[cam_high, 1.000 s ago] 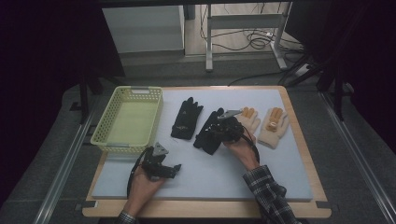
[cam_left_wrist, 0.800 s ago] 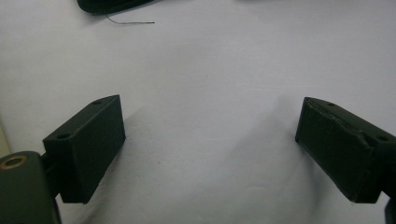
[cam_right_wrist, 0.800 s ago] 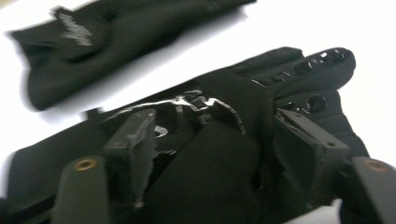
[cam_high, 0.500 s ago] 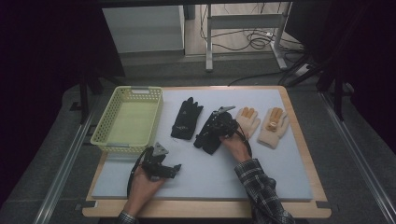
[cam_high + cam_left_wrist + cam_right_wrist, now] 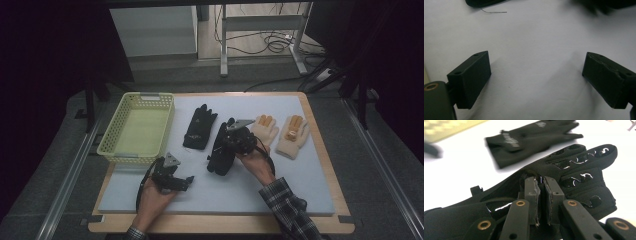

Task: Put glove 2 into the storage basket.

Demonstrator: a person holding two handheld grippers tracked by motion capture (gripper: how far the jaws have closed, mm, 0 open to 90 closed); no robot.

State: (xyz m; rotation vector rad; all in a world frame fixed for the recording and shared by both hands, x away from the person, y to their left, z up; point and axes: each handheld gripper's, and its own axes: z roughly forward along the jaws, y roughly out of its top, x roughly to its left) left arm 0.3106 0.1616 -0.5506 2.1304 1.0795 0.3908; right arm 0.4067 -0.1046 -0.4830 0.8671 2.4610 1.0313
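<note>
High view, yellow basket (image 5: 111,146) empty, gloves outside

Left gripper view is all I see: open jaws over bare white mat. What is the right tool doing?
Observer: The right tool is pinched shut on a black glove with a glossy grip print.
Operator: Anything lying near it?
Observer: A second black glove lies flat beside it, on the basket side and apart from it.
Operator: Any container on the table?
Observer: A yellow basket stands empty at the table's left edge.
</note>
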